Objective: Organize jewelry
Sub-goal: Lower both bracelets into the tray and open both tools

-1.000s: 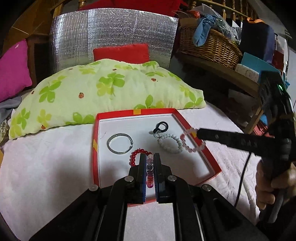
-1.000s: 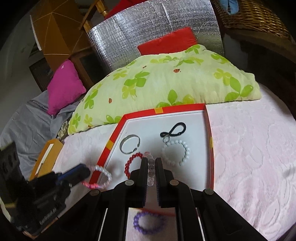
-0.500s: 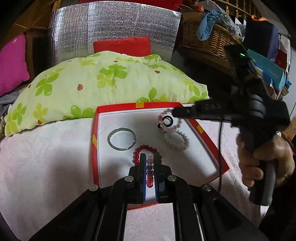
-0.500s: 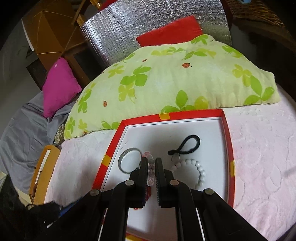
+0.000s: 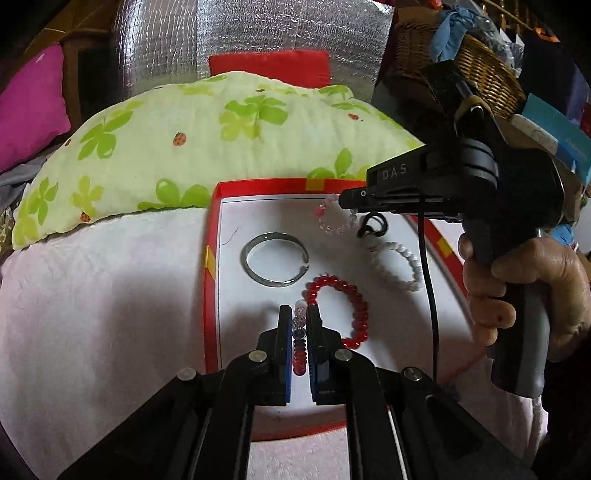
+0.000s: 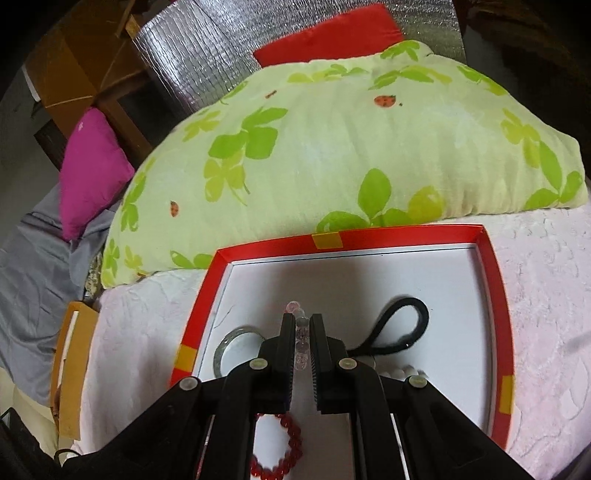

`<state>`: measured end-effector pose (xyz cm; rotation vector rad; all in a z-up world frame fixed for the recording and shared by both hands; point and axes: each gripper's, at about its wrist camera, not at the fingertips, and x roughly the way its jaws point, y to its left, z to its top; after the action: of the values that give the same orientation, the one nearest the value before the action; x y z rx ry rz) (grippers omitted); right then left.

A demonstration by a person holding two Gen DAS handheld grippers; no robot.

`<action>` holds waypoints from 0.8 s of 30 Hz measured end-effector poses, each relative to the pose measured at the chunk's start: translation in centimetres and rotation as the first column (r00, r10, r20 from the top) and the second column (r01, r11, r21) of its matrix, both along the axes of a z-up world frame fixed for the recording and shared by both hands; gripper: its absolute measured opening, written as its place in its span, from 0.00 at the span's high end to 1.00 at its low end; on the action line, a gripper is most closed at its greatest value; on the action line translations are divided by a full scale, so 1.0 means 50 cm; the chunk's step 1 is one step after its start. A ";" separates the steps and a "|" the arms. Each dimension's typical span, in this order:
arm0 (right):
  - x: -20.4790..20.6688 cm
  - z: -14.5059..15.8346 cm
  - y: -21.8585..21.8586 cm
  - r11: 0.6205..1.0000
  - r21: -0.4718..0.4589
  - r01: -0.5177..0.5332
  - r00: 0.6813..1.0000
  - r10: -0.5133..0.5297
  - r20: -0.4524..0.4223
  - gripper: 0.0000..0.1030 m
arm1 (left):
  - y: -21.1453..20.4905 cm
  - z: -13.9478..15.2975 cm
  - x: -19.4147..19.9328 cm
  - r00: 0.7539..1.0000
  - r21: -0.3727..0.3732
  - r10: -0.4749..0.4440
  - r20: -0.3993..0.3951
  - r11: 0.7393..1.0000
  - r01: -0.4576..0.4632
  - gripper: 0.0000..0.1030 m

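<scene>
A red-rimmed tray with a white floor holds a silver bangle, a red bead bracelet, a white bead bracelet and a black loop. My left gripper is shut on a bracelet of clear and red beads over the tray's near part. My right gripper is shut on a clear pink bead bracelet, which hangs over the tray's far part in the left wrist view. The black loop lies just right of it.
A green clover pillow lies right behind the tray. A magenta cushion is at far left, a wicker basket at back right. A silver foil panel stands behind. A brown cardboard box sits left of the tray.
My right gripper has carried the clear pink bracelet from the tray's right side to over its far middle. My left gripper has moved forward over the tray, still holding its bracelet.
</scene>
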<state>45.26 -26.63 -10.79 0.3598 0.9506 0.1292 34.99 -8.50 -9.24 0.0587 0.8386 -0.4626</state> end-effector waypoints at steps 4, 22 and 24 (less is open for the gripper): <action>0.005 -0.010 -0.004 1.000 -0.021 0.015 1.000 -0.015 -0.012 0.92 | -0.009 0.000 0.010 1.000 0.036 0.015 0.022 0.999 -0.016 0.93; 0.031 -0.041 -0.018 0.997 -0.065 0.035 0.996 -0.040 -0.077 0.75 | -0.022 -0.009 0.027 0.992 0.185 0.086 0.089 0.977 -0.102 0.62; 0.011 -0.023 -0.024 0.997 -0.065 0.035 0.997 -0.039 -0.063 0.71 | -0.018 0.001 0.020 0.987 0.192 0.099 0.123 0.974 -0.122 0.57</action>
<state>45.83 -27.84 -11.93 0.3242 1.0091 0.0538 35.98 -9.39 -9.21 0.2201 0.7706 -0.2665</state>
